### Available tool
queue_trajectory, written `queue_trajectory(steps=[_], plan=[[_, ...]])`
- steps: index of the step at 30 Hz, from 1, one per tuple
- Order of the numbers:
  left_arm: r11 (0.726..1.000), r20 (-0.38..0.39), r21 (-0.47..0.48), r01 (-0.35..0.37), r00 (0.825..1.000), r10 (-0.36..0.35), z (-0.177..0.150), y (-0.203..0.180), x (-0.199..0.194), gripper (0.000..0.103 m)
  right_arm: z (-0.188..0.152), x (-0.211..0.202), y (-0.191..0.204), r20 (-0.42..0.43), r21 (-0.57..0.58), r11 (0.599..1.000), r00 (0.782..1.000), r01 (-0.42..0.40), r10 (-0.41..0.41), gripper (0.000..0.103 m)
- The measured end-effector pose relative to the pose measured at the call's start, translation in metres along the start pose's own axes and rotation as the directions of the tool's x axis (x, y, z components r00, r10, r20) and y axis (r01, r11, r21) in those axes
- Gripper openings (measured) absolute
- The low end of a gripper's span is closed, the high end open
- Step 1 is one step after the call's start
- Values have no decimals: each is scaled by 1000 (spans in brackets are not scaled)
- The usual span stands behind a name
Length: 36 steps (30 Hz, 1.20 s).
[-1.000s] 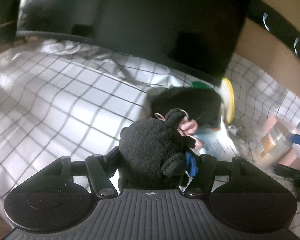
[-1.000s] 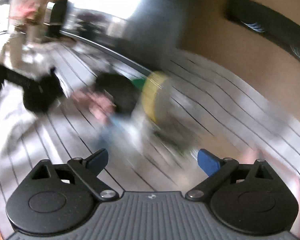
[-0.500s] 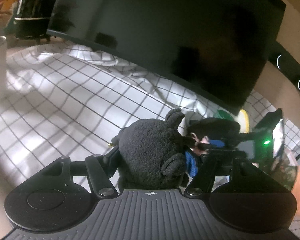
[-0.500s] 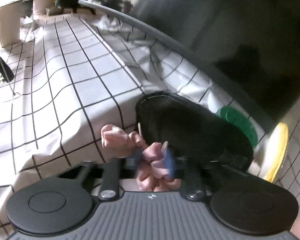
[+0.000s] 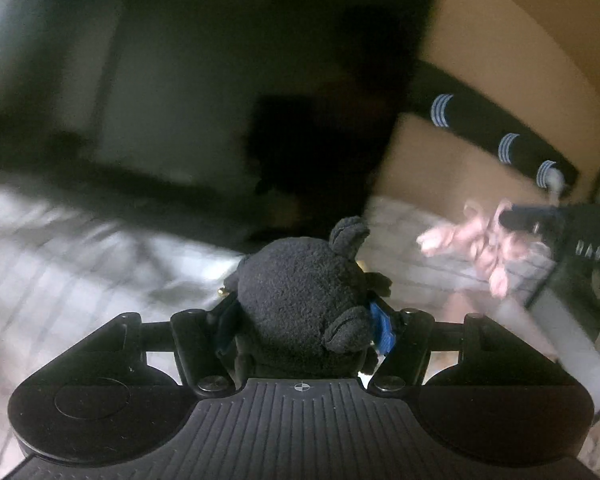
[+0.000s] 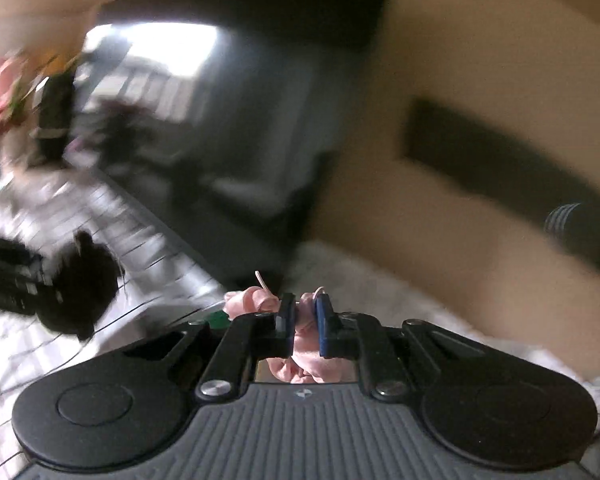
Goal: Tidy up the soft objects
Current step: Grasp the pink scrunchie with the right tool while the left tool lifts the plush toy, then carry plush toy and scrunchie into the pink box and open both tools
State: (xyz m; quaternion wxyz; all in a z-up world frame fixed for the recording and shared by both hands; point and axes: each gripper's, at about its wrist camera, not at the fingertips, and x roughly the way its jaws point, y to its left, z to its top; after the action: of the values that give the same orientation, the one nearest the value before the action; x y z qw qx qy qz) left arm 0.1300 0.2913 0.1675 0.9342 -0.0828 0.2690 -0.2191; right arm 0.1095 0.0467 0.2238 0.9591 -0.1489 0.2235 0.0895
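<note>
Left gripper (image 5: 304, 320): jaws drawn in tight on a black plush toy (image 5: 300, 304), blue pads pressing its sides; it shows as a dark blur at the left edge of the right wrist view (image 6: 12, 280).

Black plush toy: nubbly fleece, rounded body with two small curled ears, one up top and one low on the right; held up off the cloth, and seen from the right wrist view as a dark fuzzy lump (image 6: 84, 292) over the desk's left part.

Right gripper (image 6: 304, 324): jaws nearly closed, narrow blue pads pinching a pink plush toy (image 6: 300, 344); in the left wrist view it is at the right edge (image 5: 540, 220), black and blurred.

Pink plush toy: soft, crumpled, pale pink folds with a thin cream loop sticking up; it dangles from the jaws (image 5: 480, 244), well to the right of the black toy and clear of the cloth.

Tablecloth (image 5: 60, 264): white fabric with a thin dark grid, rumpled, spread over the desk beneath both grippers.

Monitor (image 5: 220, 80): big, flat, glossy dark panel along the desk's far edge.

Wall (image 5: 500, 60): smooth tan, carrying a long black bar (image 5: 500, 140) with pale striped patches.

Sharpness: both views are motion-smeared; finer detail I cannot tell.
</note>
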Motion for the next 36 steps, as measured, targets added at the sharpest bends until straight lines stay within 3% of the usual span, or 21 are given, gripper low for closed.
queue_trajectory(steps=[5,11,17,19,21,24,26,29,32,36], plan=[[991,-5,89,105,995,-105,29,-78,36,70,0,-47,-76,70,32,984,982,173,-175,10],[968,-52,95,233,972,-229,34,-171,91,70,-36,-71,-155,52,83,952,952,296,-300,11],[938,-147,18,347,929,-341,18,-250,166,71,-71,-51,-222,-6,212,929,951,302,-308,11],[924,-186,-18,382,907,-378,9,-264,193,72,-85,-40,-238,-33,266,918,955,292,-295,11],[935,-285,-21,353,895,-344,-8,-286,227,73,-96,-25,-251,-76,320,908,963,270,-259,11],[972,-402,93,217,901,-163,-38,-310,259,70,-116,-2,-269,-168,404,882,967,242,-189,25],[971,-425,138,194,897,-119,-48,-311,263,71,-125,-2,-268,-170,434,869,969,239,-181,46],[969,-404,85,232,897,-180,-46,-306,255,71,-134,-17,-267,-147,474,847,970,241,-194,53],[977,-308,10,212,931,-198,-28,-289,236,70,-148,-41,-256,-97,503,837,977,215,-192,56],[965,-141,-98,243,957,-255,-3,-250,190,70,-187,-82,-214,-42,391,899,979,200,-199,72]])
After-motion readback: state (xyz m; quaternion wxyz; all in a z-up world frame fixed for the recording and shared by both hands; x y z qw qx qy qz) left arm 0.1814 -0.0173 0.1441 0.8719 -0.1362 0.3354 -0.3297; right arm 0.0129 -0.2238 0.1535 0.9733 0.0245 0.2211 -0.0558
